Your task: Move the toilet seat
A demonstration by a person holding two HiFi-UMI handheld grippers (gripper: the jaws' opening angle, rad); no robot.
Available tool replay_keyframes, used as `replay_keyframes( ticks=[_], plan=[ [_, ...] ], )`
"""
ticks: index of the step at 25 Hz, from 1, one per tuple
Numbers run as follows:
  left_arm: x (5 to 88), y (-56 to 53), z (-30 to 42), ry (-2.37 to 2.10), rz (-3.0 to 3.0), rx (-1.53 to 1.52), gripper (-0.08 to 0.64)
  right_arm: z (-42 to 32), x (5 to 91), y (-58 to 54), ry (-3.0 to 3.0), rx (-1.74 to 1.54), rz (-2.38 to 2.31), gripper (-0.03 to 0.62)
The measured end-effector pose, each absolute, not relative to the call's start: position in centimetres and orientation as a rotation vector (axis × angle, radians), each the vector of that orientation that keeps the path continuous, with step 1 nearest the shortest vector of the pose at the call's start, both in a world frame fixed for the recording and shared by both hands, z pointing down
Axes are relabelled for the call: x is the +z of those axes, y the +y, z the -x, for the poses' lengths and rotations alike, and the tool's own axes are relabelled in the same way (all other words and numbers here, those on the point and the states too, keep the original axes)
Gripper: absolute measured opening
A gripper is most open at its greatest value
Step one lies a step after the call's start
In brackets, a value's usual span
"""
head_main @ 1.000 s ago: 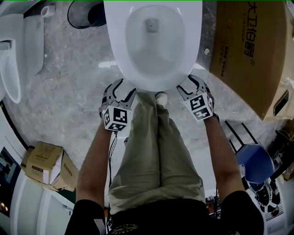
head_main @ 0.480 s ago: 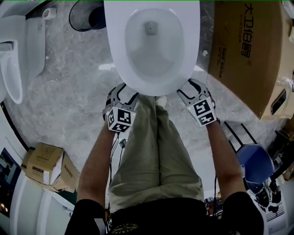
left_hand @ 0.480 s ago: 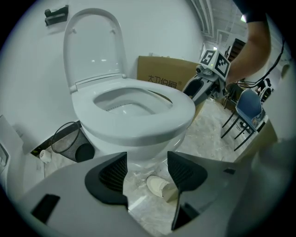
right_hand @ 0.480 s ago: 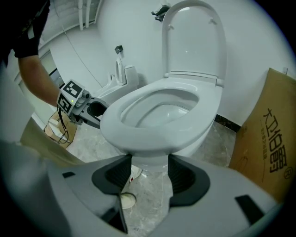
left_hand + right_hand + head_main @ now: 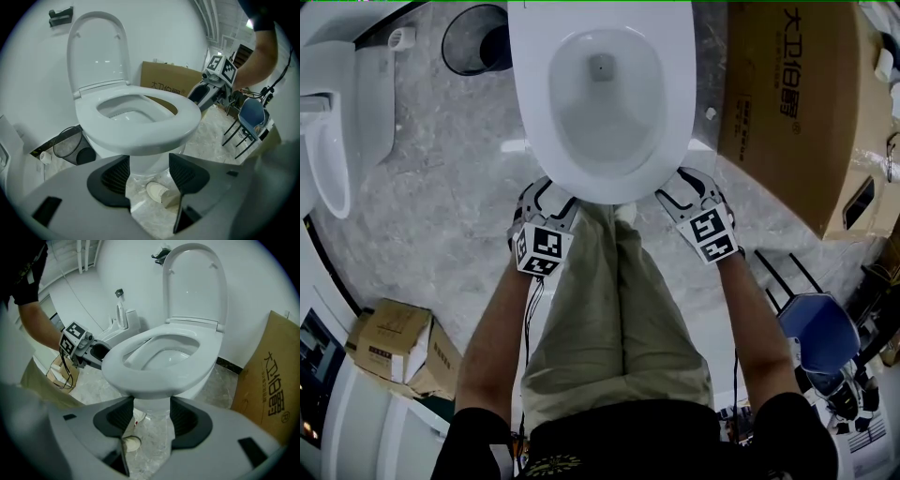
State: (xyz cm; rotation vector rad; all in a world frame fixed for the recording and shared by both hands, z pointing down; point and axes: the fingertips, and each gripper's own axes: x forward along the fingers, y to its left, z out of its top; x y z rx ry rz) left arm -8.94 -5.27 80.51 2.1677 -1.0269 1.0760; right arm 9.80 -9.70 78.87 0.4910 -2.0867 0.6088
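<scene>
At the bottom of the frame the right gripper [image 5: 152, 417] has its dark jaws apart, with nothing between them. Just above, in the centre, the white toilet seat [image 5: 157, 376] lies down on the bowl, its lid [image 5: 194, 284] upright. The left gripper [image 5: 91, 352] sits at mid-left, a cardboard box [image 5: 267, 385] at right.

The head view looked steeply down from above the standing person onto the white oval ceramic toilet [image 5: 605, 112] and the grey marbled floor [image 5: 441, 216]. The left gripper view sat low and close at the toilet's front left, facing up across its white plastic seat [image 5: 140, 126] toward the right gripper [image 5: 206, 93]. The right gripper view mirrored it from the front right, catching the left gripper [image 5: 93, 355]. All three views shared the toilet.
</scene>
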Motion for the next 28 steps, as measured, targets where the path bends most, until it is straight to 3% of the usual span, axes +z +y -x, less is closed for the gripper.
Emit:
replay_keyframes(
  ticks=[28],
  plan=[
    [70.7,-8.2,9.2,-1.116,-2.14,1.058,0.272,-9.5,68.3,-12.4,-2.116,0.621,-0.52,0.25]
  ],
)
